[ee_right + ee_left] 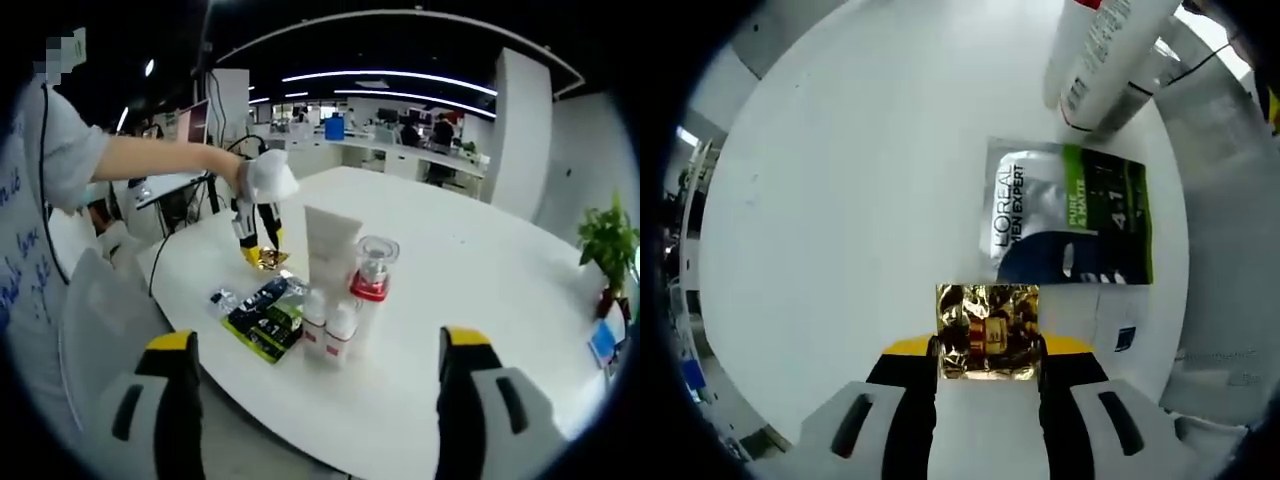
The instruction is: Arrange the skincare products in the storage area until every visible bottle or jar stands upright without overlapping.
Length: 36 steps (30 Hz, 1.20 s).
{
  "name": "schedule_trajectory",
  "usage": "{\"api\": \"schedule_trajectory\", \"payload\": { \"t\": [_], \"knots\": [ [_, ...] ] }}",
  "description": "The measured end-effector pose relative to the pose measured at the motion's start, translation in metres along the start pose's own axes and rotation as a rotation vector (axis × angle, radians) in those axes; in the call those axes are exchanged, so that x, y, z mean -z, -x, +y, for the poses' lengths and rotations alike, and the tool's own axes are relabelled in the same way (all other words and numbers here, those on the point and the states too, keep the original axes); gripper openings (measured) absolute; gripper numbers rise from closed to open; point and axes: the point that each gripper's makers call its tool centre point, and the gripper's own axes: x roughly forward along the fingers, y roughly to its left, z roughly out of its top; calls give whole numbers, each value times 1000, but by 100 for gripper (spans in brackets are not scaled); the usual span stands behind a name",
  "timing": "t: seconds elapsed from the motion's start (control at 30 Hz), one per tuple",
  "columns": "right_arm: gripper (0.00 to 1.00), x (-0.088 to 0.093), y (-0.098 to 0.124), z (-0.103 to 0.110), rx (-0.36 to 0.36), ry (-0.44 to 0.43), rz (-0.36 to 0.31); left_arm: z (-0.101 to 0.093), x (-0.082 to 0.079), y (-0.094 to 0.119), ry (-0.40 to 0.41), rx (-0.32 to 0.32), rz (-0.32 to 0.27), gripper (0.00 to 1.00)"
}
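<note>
- Gold sachet (988,331) sits right at our left gripper (988,350), pinched flat between the two jaws just above the white counter (840,200); in the right gripper view the same gold sachet (268,259) shows as a small glint under that gripper, at the far-left edge of the group.
- Just beyond the held sachet, in the left gripper view, lies the silver-and-green L'Oreal sachet (1070,215), flat on the counter, its long axis running across the view, print turned sideways. It is near the gold one but apart from it.
- Past that, at the upper right, a white tube (1102,55) rises out of frame.
- Our right gripper (320,400) hangs wide apart and holds nothing, well back from the products, at the near edge of the counter.
- From there we see the standing cluster: tall white tube (331,250), a clear jar with a red base (373,268), two small white bottles (330,325) touching in front, all upright.
- The dark sachet (262,316) lies flat just left of the cluster.
- Our judgement: the left gripper is the nearer one, and the gold sachet needs a spot clear of the flat sachet so nothing overlaps.
</note>
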Motion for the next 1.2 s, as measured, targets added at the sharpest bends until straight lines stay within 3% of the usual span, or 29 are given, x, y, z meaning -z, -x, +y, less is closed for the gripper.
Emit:
{"api": "schedule_trajectory", "payload": {
  "t": [0.5,1.2],
  "knots": [
    [100,-5,11,9,8,11,-23,-28,11,-10,18,22,11,36],
    [100,-1,10,13,1,15,-7,-34,10,-22,-4,26,31,36]
  ]
}}
